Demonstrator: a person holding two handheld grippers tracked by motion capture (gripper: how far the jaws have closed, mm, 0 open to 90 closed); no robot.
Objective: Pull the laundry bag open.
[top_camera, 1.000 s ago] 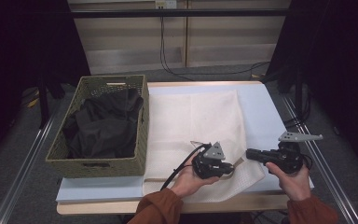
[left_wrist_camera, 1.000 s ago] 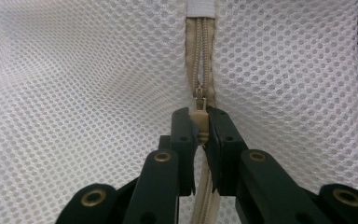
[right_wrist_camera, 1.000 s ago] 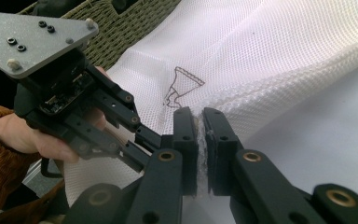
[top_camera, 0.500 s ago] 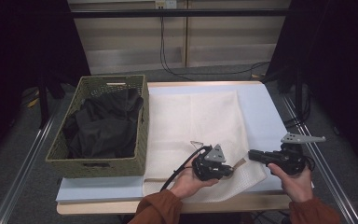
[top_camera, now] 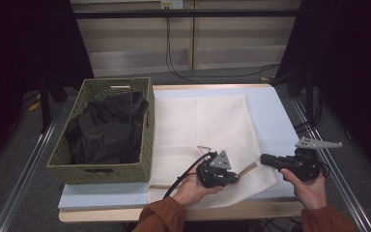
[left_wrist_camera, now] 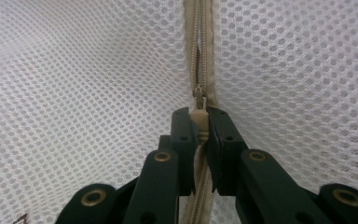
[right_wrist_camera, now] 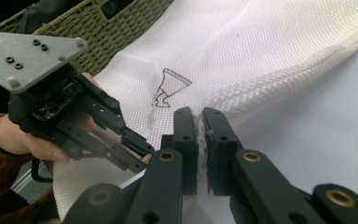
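Nothing has shifted: the left hand-held gripper (left_wrist_camera: 199, 122) stays clamped on the zipper pull (left_wrist_camera: 199, 119), the right hand-held gripper (right_wrist_camera: 199, 122) pinching the mesh laundry bag's (top_camera: 198, 125) near-right edge; unzipping hasn't started.

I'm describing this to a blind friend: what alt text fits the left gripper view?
Two black jaws of the left gripper pinch a beige zipper pull on a white mesh bag. The zipper runs straight up the middle.

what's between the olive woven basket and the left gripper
In the high view, only white mesh laundry bag spreads between the olive woven basket and the left gripper, which is shut on the bag's beige zipper pull.
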